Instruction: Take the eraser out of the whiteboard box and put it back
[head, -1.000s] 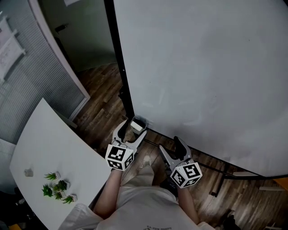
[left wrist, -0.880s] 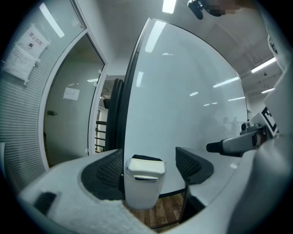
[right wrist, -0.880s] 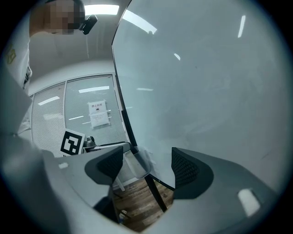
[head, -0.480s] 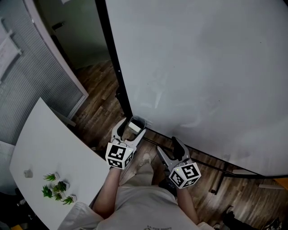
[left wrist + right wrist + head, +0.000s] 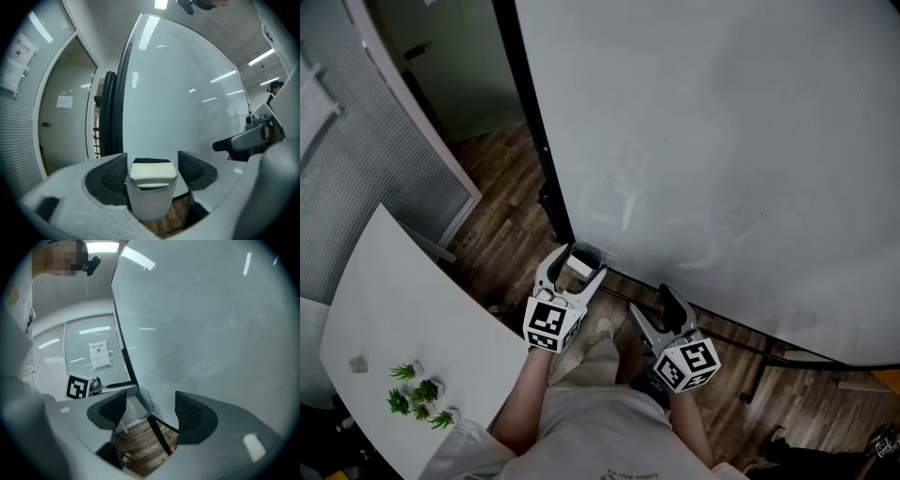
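Observation:
A pale eraser (image 5: 153, 173) with a dark felt back stands in the small white whiteboard box (image 5: 149, 202) fixed at the whiteboard's (image 5: 722, 141) lower left corner. My left gripper (image 5: 152, 165) reaches around the box, one jaw on each side, and its jaws are closing. A gap still shows beside the right pad. From the head view, the left gripper (image 5: 578, 265) brackets the eraser (image 5: 579, 267). My right gripper (image 5: 654, 307) hovers to the right, open, with nothing between its jaws; the right gripper view shows it (image 5: 150, 411) over bare wooden floor.
The whiteboard's black frame post (image 5: 534, 150) runs down to the box. A white table (image 5: 403, 309) with small green plants (image 5: 420, 394) lies at the left. Behind it are a blinds-covered partition (image 5: 356, 187) and a doorway. Black stand legs (image 5: 769, 361) cross the wooden floor at the right.
The left gripper has rolled slightly and its jaws stand a little narrower around the box. The right gripper has kept still.

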`<state>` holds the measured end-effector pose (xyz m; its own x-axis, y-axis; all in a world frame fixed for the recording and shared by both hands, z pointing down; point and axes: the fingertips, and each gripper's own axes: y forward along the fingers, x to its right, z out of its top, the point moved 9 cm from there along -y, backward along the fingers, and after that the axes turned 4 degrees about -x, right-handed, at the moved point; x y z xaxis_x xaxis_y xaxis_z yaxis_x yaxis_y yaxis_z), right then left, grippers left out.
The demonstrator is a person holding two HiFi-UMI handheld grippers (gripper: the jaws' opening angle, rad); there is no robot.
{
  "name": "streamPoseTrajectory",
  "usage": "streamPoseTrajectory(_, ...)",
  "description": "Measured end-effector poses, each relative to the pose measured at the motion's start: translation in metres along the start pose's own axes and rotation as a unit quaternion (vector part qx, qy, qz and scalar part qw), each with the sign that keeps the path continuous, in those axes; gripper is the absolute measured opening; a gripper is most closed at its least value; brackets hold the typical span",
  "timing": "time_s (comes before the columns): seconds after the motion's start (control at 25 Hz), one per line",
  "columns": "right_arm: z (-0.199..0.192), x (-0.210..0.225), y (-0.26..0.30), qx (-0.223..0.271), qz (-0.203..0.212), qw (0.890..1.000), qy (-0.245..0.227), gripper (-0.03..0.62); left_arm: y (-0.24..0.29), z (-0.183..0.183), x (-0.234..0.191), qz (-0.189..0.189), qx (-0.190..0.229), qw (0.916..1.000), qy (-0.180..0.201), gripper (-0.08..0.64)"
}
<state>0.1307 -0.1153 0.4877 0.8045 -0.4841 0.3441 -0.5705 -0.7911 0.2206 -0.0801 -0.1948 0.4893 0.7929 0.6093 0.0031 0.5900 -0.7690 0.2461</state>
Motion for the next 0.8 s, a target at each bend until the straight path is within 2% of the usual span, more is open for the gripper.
streamPoseTrajectory(0.28, 0.0011, 0.0047, 0.0007, 0.001, -0.006, 1.0, 0.002, 0.324, 0.0042, -0.0008, -0.0007, 0.003, 0.001, 1.0, 0.006, 0.314)
streamPoseTrajectory(0.56, 0.0011, 0.0062, 0.0009, -0.001, -0.007, 1.0, 0.001, 0.321, 0.0024, 0.0, -0.0003, 0.022, 0.015, 0.9996, 0.013, 0.264)
streamPoseTrajectory(0.8, 0.0026, 0.0051, 0.0017, 0.001, -0.008, 1.0, 0.002, 0.315, 0.0019, 0.0015, -0.0018, 0.026, 0.016, 0.9995, 0.008, 0.266)
